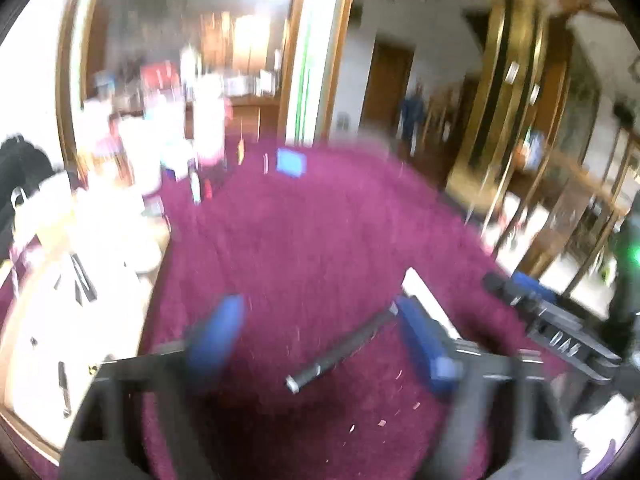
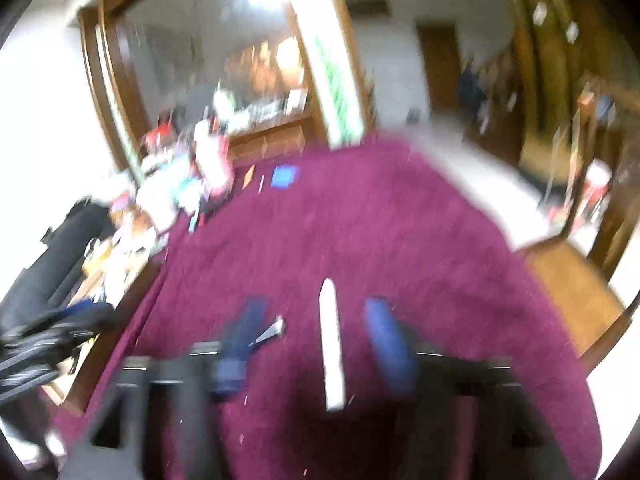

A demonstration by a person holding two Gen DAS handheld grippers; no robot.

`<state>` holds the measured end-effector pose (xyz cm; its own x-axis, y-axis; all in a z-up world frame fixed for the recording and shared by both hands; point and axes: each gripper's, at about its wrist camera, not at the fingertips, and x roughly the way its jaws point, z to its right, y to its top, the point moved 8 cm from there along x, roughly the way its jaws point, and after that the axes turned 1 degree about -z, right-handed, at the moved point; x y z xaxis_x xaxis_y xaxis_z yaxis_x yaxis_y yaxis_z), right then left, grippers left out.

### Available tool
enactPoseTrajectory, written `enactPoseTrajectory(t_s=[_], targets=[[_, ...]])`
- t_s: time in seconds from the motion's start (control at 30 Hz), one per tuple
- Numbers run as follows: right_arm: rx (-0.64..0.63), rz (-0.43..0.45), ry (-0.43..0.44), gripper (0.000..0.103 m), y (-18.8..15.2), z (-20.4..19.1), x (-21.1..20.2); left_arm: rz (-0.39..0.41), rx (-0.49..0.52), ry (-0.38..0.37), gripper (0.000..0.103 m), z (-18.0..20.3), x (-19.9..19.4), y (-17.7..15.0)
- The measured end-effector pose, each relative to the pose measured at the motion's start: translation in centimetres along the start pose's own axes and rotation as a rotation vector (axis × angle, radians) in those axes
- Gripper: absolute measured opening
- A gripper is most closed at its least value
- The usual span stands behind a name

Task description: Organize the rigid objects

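Both cameras sit just behind a claw and look forward and down along its two blue fingers. Both pictures are round, bent and blurry.

The left camera is close above the purple-red cloth (image 1: 312, 240) on the worktop. The left claw (image 1: 320, 334) fills the bottom of the frame. A black pen (image 1: 340, 350) lies between its fingers, and a white stick (image 1: 430, 300) shows by the right finger. The other claw pokes in at the right edge.

The right camera also looks down from close by. The right claw (image 2: 320, 334) is at the bottom, with the white stick (image 2: 332, 350) in the middle.

Both views share the cloth, the white stick, a small blue card (image 1: 290, 162) (image 2: 285, 176) far back, and the messy pile (image 1: 168, 136) (image 2: 180, 176) in the upper left.
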<state>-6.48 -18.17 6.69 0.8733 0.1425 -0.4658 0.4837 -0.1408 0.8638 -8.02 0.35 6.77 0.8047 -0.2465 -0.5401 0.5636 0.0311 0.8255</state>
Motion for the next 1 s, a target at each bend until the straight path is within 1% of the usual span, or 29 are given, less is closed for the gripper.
enactPoseTrajectory(t_s=[0.03, 0.07, 0.1, 0.13, 0.17, 0.23, 0.3, 0.33, 0.4, 0.47, 0.6, 0.83, 1.0], targets=[[0.026, 0.047, -0.007, 0.102, 0.4, 0.2, -0.4, 0.049, -0.038, -0.074, 0.103, 0.2, -1.4, 0.4], [0.058, 0.049, -0.007, 0.102, 0.5, 0.5, -0.3, 0.032, -0.087, -0.141, 0.103, 0.2, -1.7, 0.2], [0.08, 0.009, -0.004, 0.102, 0.3, 0.5, 0.4, -0.008, -0.113, -0.158, 0.103, 0.2, -1.4, 0.0], [0.095, -0.027, -0.004, 0.102, 0.2, 0.6, 1.0, -0.081, -0.131, -0.132, 0.103, 0.0, -0.5, -0.6], [0.107, -0.074, -0.021, 0.102, -0.3, 0.8, 1.8, -0.116, -0.11, -0.079, 0.103, -0.2, 0.2, -1.0], [0.11, -0.116, -0.043, 0.102, -1.1, 0.7, 2.5, -0.145, -0.043, 0.018, 0.103, -0.3, 0.9, -1.7], [0.09, -0.119, -0.07, 0.102, -1.7, 0.5, 2.6, -0.129, -0.034, 0.07, 0.103, -0.5, 0.8, -1.9], [0.08, -0.116, -0.08, 0.102, -1.9, 0.6, 2.5, -0.12, -0.029, 0.084, 0.103, -0.5, 0.7, -1.9], [0.061, -0.116, -0.091, 0.102, -2.2, 0.5, 2.5, -0.1, 0.0, 0.129, 0.103, -0.5, 0.6, -1.8], [0.059, -0.122, -0.097, 0.102, -2.6, 1.1, 2.3, -0.075, 0.043, 0.193, 0.103, -0.4, 0.1, -1.6], [0.065, -0.141, -0.101, 0.102, -3.0, 1.3, 2.6, -0.061, 0.075, 0.217, 0.103, -1.0, -0.5, -2.3], [0.053, -0.164, -0.105, 0.102, -3.5, 1.2, 2.9, -0.122, 0.08, 0.212, 0.103, -1.2, 0.5, -3.4], [0.061, -0.177, -0.104, 0.102, -3.7, 1.4, 3.1, -0.14, 0.072, 0.214, 0.103, -1.6, 0.7, -3.8]])
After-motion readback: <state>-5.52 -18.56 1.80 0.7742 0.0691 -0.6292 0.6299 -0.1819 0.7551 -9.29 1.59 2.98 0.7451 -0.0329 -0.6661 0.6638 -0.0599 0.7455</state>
